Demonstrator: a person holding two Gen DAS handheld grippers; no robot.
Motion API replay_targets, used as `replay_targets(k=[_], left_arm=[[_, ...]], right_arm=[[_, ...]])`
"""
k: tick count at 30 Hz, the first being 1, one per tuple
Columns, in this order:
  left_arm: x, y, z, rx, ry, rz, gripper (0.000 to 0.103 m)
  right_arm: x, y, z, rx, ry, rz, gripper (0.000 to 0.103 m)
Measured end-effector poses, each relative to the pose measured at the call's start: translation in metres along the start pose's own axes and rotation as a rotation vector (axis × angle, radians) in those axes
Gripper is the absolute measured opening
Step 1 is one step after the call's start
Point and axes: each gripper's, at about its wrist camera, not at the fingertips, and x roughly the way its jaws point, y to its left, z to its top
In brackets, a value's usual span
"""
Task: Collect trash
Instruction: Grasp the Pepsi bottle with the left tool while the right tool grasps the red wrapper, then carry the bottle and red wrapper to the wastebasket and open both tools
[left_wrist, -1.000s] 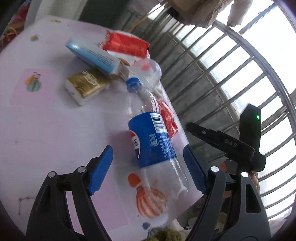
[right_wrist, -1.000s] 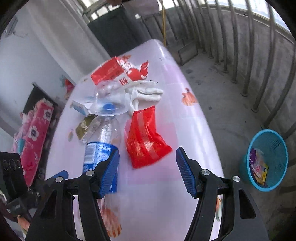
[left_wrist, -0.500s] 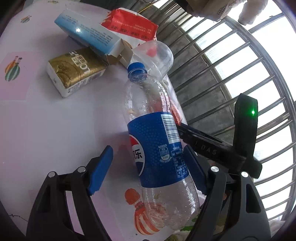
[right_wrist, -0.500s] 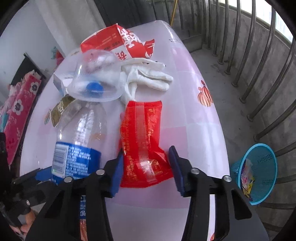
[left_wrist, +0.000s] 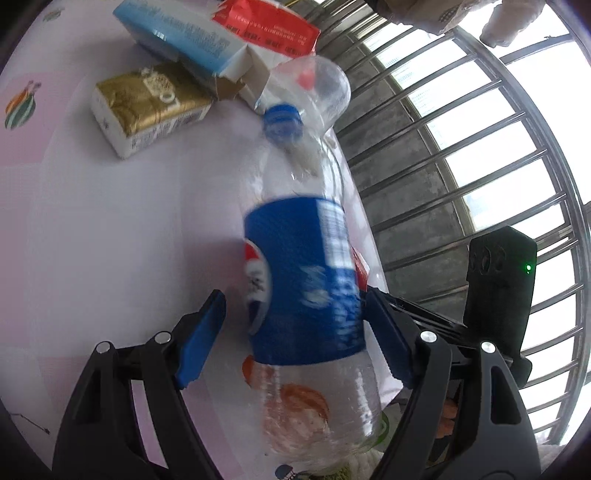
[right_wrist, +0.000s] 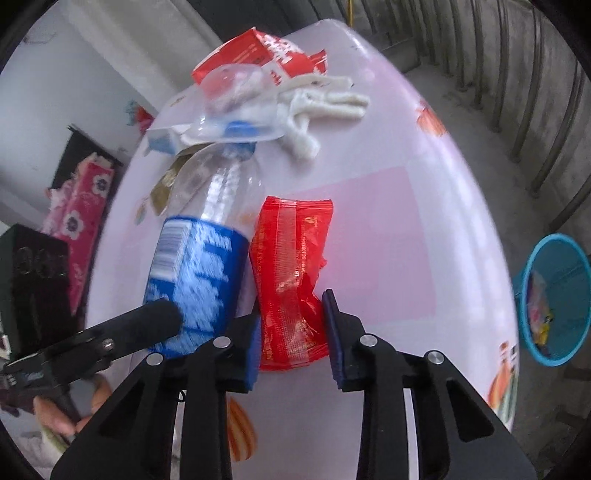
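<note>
One plastic bottle (right_wrist: 207, 236) is lying on the table (right_wrist: 369, 236) beside one red wrapper (right_wrist: 291, 280). Farther off are sitting one clear cup (right_wrist: 236, 107), one white glove (right_wrist: 321, 103), one red carton (right_wrist: 258, 51), one blue box (left_wrist: 184, 33) and one gold pack (left_wrist: 147, 103). One blue basket (right_wrist: 554, 306) is standing at the right.

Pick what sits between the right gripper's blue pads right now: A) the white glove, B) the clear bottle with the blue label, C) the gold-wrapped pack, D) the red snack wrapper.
D: in the right wrist view the right gripper has just been closing, and its pads pinch the lower end of the red snack wrapper; the bottle lies beside it, outside the pads.
</note>
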Motion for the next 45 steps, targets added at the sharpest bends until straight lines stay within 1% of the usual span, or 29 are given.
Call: replay_targets(k=[2, 3, 5, 9, 17, 20, 24, 29, 35, 39, 45], left_arm=[[0.000, 0.000, -0.003, -0.005, 0.007, -0.010, 0.065], [0.000, 0.000, -0.005, -0.008, 0.012, -0.013, 0.064], [-0.001, 0.001, -0.008, -0.015, 0.016, -0.010, 0.058], [-0.008, 0.003, -0.014, -0.032, 0.014, -0.022, 0.058], [-0.027, -0.007, -0.027, -0.025, -0.008, -0.045, 0.057], [-0.037, -0.010, -0.036, -0.009, -0.018, -0.059, 0.057], [-0.048, -0.024, -0.044, 0.025, -0.039, -0.071, 0.057], [-0.056, -0.035, -0.050, 0.044, -0.057, -0.082, 0.056], [-0.059, -0.044, -0.050, 0.069, -0.068, -0.098, 0.056], [-0.054, -0.056, -0.045, 0.086, -0.050, -0.133, 0.056], [-0.028, -0.084, -0.031, 0.124, -0.002, -0.171, 0.055]], right_arm=[[-0.001, 0.002, -0.005, 0.005, 0.007, 0.026, 0.029], [-0.001, 0.003, -0.008, 0.010, 0.014, 0.040, 0.029], [-0.002, 0.005, -0.011, 0.010, 0.018, 0.046, 0.029], [-0.005, 0.008, -0.015, 0.023, 0.029, 0.079, 0.029], [-0.016, 0.007, -0.022, 0.043, 0.032, 0.134, 0.029], [-0.020, 0.008, -0.025, 0.045, 0.028, 0.152, 0.029], [-0.029, 0.010, -0.028, 0.043, 0.015, 0.176, 0.029], [-0.044, 0.009, -0.031, 0.044, -0.019, 0.186, 0.028], [-0.063, -0.010, -0.038, 0.078, -0.075, 0.191, 0.028], [-0.079, -0.027, -0.041, 0.119, -0.118, 0.203, 0.028], [-0.104, -0.057, -0.045, 0.187, -0.196, 0.190, 0.028]])
